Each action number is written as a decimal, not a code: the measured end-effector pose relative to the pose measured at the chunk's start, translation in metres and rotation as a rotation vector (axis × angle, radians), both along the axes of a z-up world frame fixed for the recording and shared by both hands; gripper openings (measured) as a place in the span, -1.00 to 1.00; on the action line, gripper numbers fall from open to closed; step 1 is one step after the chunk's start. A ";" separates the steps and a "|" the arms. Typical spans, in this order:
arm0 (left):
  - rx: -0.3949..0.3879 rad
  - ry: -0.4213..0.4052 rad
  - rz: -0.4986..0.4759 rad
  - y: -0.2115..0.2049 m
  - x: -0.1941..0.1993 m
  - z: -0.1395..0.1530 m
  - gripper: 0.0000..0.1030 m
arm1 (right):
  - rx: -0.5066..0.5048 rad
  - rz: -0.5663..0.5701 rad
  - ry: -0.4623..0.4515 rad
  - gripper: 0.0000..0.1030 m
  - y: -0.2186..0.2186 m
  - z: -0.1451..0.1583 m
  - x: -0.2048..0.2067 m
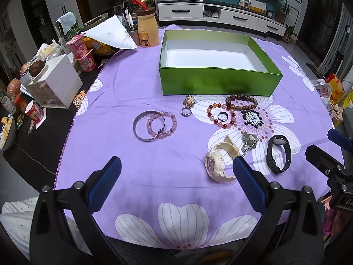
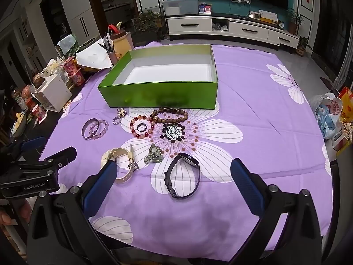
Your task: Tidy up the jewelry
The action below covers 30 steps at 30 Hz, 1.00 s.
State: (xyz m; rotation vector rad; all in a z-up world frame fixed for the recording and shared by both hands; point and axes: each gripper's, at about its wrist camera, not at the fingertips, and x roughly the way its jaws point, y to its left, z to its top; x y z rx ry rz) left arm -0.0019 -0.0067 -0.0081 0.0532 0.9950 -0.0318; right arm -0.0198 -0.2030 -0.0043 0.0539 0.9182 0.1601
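Both tools tilt down over a purple flowered cloth (image 1: 132, 84): the left gripper (image 1: 176, 174) and right gripper (image 2: 174, 176) each hover with fingers spread wide, holding nothing. 2 watches, bracelets and rings lie before an empty green box (image 2: 161, 92).

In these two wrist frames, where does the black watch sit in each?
Left wrist: black watch lies lower right, beyond the left gripper's right finger.
Right wrist: black watch lies centre, between the right gripper's open fingers.
Shared landmark: green box, behind the jewelry in both.
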 end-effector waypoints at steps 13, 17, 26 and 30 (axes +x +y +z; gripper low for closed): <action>-0.002 0.001 0.000 0.000 -0.001 0.003 0.96 | 0.000 0.000 -0.001 0.97 0.001 0.001 0.001; -0.002 0.001 0.000 0.000 -0.001 0.003 0.96 | 0.001 -0.001 -0.001 0.97 0.001 0.001 0.000; -0.002 0.002 0.000 0.000 -0.001 0.003 0.96 | 0.000 0.003 -0.005 0.97 0.003 0.003 -0.002; -0.002 0.002 0.000 0.000 -0.001 0.003 0.96 | 0.000 0.003 -0.004 0.97 0.003 0.003 -0.002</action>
